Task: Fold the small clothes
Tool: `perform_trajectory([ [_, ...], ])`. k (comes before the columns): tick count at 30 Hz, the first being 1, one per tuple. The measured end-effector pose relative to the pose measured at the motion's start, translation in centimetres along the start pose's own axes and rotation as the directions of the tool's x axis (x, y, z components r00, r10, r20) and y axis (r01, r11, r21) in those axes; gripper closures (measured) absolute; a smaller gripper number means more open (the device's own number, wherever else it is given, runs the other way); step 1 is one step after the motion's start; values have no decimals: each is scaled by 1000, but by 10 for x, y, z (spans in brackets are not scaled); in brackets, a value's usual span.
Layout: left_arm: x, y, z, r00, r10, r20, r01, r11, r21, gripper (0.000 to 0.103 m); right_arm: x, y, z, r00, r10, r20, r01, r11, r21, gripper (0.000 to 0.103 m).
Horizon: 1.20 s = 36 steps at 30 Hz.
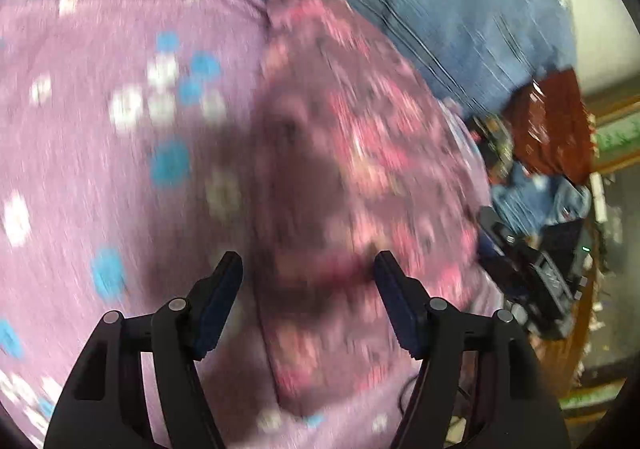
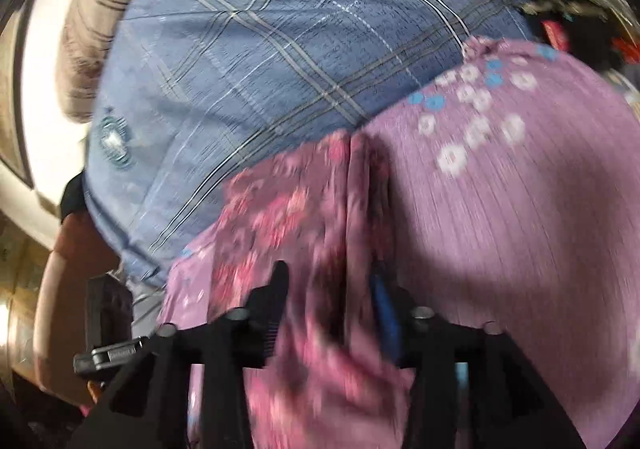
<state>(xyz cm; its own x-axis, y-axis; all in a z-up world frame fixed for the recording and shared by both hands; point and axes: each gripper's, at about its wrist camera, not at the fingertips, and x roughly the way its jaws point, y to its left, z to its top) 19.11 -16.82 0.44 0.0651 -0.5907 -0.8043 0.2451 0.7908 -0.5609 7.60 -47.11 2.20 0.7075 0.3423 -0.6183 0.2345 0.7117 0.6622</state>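
Bare blue plaid sheet (image 2: pixel 280 61) lies beyond the purple garment (image 2: pixel 520 229); dark clutter (image 1: pixel 532 269) crowds one edge.

1. The lilac garment (image 1: pixel 100 137), dotted with white and blue flowers, lies spread flat across a blue plaid sheet (image 2: pixel 280 49).
2. The darker pink floral piece (image 2: pixel 288 217) lies on it, bunched into lengthwise folds.

You have the small garment (image 1: pixel 340 169) lying on the larger cloth (image 1: pixel 100 129), which lies on the checked sheet (image 2: pixel 260 49); behind that sheet sits the pillow (image 2: pixel 96 29).
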Motion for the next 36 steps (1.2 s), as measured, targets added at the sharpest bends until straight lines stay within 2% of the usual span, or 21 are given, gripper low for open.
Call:
perform_trajectory([
  [2,6,-1,-15,999,2,-32,-3,1000,-7,37,-2,-8,-19,1000,14,-23,-13,1000,11,54],
  [4,-3,-10,-26,999,42,3,-42,999,34,50,-2,-3,-29,998,-67,-13,67,997,-29,77],
  [5,-10,-16,-33,1000,30,1,-30,998,55,62,-5,6,-31,996,-87,10,88,994,-72,90],
  [6,-15,-18,-34,1000,29,10,-29,998,55,62,-20,16,-34,998,-45,53,50,994,-101,94],
  [8,-25,-12,-39,998,47,45,-49,998,35,63,-47,25,-41,990,41,135,-27,994,-107,95],
  [10,-18,-4,-36,991,127,37,-127,992,22,67,-54,24,-47,987,35,157,-19,994,-107,95],
  [11,-11,1,-34,985,171,14,-172,985,7,67,-45,15,-51,993,-6,120,16,996,-84,95],
  [13,-16,6,-34,990,138,19,-137,990,-31,68,-21,-1,-59,994,-104,15,105,994,-38,95],
  [16,-31,4,-35,995,97,28,-96,995,-25,68,-35,0,-62,994,-89,63,90,996,-18,87],
  [18,-43,2,-33,995,86,49,-85,996,-16,67,-51,10,-55,990,-73,118,76,997,-23,86],
  [20,-54,1,-28,996,60,61,-60,998,-4,63,-60,20,-44,987,-65,145,72,997,-42,83],
  [23,-52,-11,-11,993,83,87,-85,996,17,53,-58,30,-24,982,-88,167,95,995,-37,63],
  [27,-39,-19,23,989,110,94,-114,993,31,52,-37,23,5,984,-108,141,107,994,17,56],
  [31,-24,-22,54,988,142,65,-144,990,13,52,9,7,37,988,-129,83,121,987,102,56],
  [34,-10,-25,78,985,163,52,-164,986,19,52,52,0,52,993,-119,-5,118,984,130,56],
  [35,-8,-26,83,982,177,67,-179,984,22,52,63,4,56,996,-84,-28,86,990,111,63],
  [36,-6,-25,88,980,183,79,-185,982,21,51,69,15,60,997,-74,-29,75,996,53,83],
])
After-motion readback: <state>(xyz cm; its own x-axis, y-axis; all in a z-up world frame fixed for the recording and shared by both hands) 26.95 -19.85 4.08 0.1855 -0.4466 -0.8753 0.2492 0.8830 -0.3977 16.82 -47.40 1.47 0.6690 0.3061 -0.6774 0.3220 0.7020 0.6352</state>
